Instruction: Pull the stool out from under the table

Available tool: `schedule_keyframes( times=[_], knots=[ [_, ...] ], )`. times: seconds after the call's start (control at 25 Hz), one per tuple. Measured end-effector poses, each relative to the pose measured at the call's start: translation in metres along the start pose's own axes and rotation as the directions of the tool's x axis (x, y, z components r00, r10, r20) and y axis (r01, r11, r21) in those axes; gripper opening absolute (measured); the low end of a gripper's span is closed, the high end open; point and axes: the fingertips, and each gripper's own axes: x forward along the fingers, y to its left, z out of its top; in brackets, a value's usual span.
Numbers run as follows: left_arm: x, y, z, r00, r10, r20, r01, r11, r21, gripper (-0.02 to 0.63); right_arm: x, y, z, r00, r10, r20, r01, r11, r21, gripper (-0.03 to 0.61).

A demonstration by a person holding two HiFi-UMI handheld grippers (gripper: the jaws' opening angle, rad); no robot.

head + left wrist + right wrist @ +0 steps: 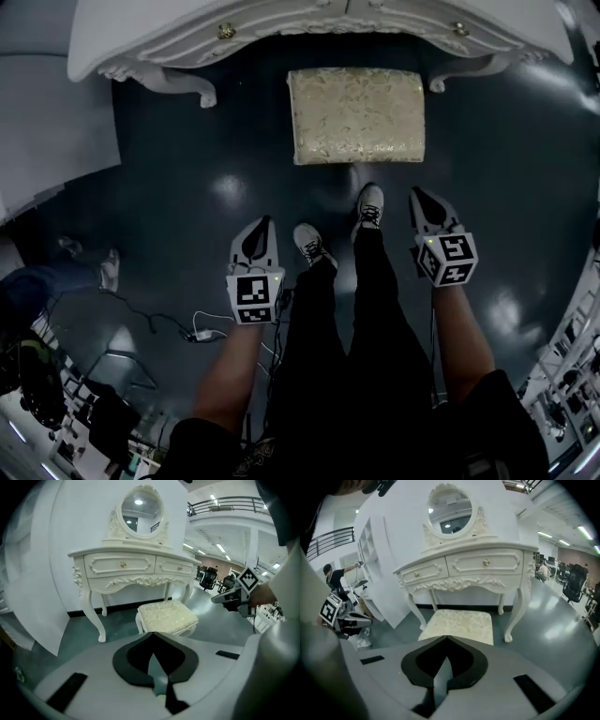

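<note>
The cream cushioned stool stands on the dark floor just in front of the white dressing table, only its far edge under the table's front. The stool and table lie ahead in the left gripper view, and the stool sits below the table in the right gripper view. My left gripper and right gripper hang over the floor short of the stool, either side of my legs. Both are shut with nothing between the jaws, the left gripper and right gripper tips meeting.
A white panel leans at the left beside the table. Cables and a small white box lie on the floor behind my left gripper. My shoes stand just short of the stool. An oval mirror tops the table.
</note>
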Motion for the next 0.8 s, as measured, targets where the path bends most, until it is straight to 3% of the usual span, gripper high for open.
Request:
schedule_keyframes(
  times=[0.16,0.28,0.4,0.56,0.72,0.8],
  knots=[
    [-0.080,-0.015,0.080,0.994,-0.060,0.088,0.056,0.997,0.051,0.008,-0.059,0.043,0.090,0.993,0.025,0.112,-0.026,1.000,0.012,0.028],
    [-0.145,-0.041,0.128,0.983,-0.129,0.133,0.118,0.989,0.085,0.008,-0.123,0.080,0.132,0.985,0.056,0.160,-0.061,0.998,0.030,0.028],
    [-0.196,-0.055,0.168,0.970,-0.168,0.173,0.158,0.985,0.069,0.008,-0.178,0.114,0.164,0.977,0.083,0.195,-0.086,0.996,0.010,0.028],
    [-0.236,-0.086,0.204,0.952,-0.217,0.217,0.202,0.975,0.090,0.008,-0.237,0.139,0.184,0.966,0.124,0.227,-0.116,0.992,-0.045,0.028],
    [-0.255,-0.127,0.211,0.939,-0.259,0.226,0.225,0.960,0.164,0.008,-0.277,0.145,0.185,0.955,0.175,0.240,-0.159,0.984,-0.086,0.028],
    [-0.265,-0.145,0.219,0.936,-0.256,0.241,0.221,0.962,0.162,0.008,-0.292,0.144,0.181,0.948,0.199,0.248,-0.180,0.979,-0.098,0.028]
  ],
)
